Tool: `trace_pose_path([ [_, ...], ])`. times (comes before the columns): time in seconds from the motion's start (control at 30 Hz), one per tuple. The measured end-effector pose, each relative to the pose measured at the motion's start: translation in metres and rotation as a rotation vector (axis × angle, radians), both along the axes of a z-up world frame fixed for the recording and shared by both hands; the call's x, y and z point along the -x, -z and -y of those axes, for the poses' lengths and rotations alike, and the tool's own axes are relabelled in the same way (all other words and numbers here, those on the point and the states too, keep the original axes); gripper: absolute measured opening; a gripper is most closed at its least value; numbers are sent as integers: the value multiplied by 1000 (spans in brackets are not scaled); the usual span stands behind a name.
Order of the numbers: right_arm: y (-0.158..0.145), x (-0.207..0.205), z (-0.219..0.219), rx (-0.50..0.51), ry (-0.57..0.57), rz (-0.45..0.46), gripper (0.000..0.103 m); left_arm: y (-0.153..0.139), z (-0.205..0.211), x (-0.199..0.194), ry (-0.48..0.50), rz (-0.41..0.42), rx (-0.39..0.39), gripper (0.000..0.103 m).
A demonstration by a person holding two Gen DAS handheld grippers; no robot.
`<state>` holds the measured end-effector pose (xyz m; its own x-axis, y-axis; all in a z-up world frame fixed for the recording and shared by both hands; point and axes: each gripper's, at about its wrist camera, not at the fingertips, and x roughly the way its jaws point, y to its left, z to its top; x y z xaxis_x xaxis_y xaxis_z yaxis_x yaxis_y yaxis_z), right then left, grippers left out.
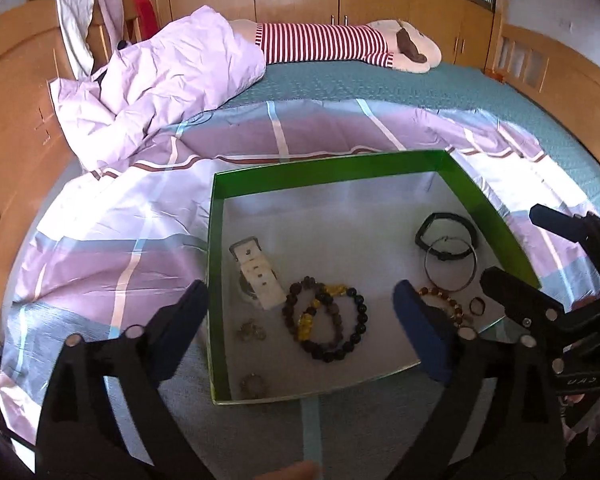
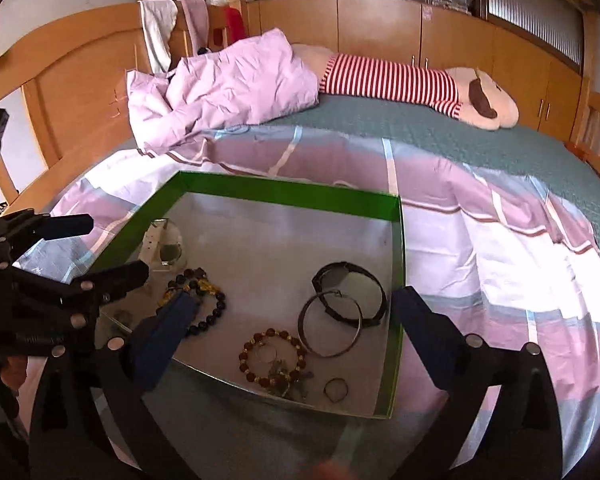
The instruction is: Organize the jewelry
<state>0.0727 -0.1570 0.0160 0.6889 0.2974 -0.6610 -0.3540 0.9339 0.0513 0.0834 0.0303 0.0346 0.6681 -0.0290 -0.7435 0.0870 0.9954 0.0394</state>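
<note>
A green box [image 1: 324, 168] [image 2: 284, 192] with a pale floor lies on the bed. Inside are a white watch [image 1: 256, 276] [image 2: 160, 246], a dark bead bracelet with yellow charms [image 1: 328, 324] [image 2: 204, 292], a black band [image 1: 446, 236] [image 2: 348, 296], a silver bangle [image 1: 450, 264] [image 2: 332, 324], an amber bead bracelet [image 1: 444, 300] [image 2: 272, 360], a small ring [image 1: 477, 305] [image 2: 335, 389] and small trinkets [image 1: 252, 330]. My left gripper [image 1: 300, 292] [image 2: 114, 246] stands open over the box's near left part, holding nothing. My right gripper [image 2: 296, 298] [image 1: 516, 244] stands open over the near right part, also holding nothing.
The box rests on a checked lilac, white and blue sheet [image 1: 112, 248]. Farther back lie a crumpled lilac duvet [image 1: 168, 76] and a plush toy in a red-striped shirt [image 1: 340, 42] on a green cover. Wooden bed ends and cabinets ring the bed.
</note>
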Motion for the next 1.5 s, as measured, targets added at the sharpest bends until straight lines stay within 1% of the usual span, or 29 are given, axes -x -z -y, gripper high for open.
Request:
trace_pose_path([
  [0.13, -1, 2, 1, -5, 14, 7, 99, 4, 7, 2, -11, -19, -34, 96],
  [0.2, -2, 3, 0, 7, 17, 13, 99, 6, 7, 1, -10, -34, -33, 96],
  [0.83, 0, 5, -2, 35, 22, 18, 99, 8, 4, 3, -25, -38, -37, 97],
  [1.5, 1, 6, -3, 40, 22, 19, 99, 10, 3, 2, -39, -39, -43, 98],
])
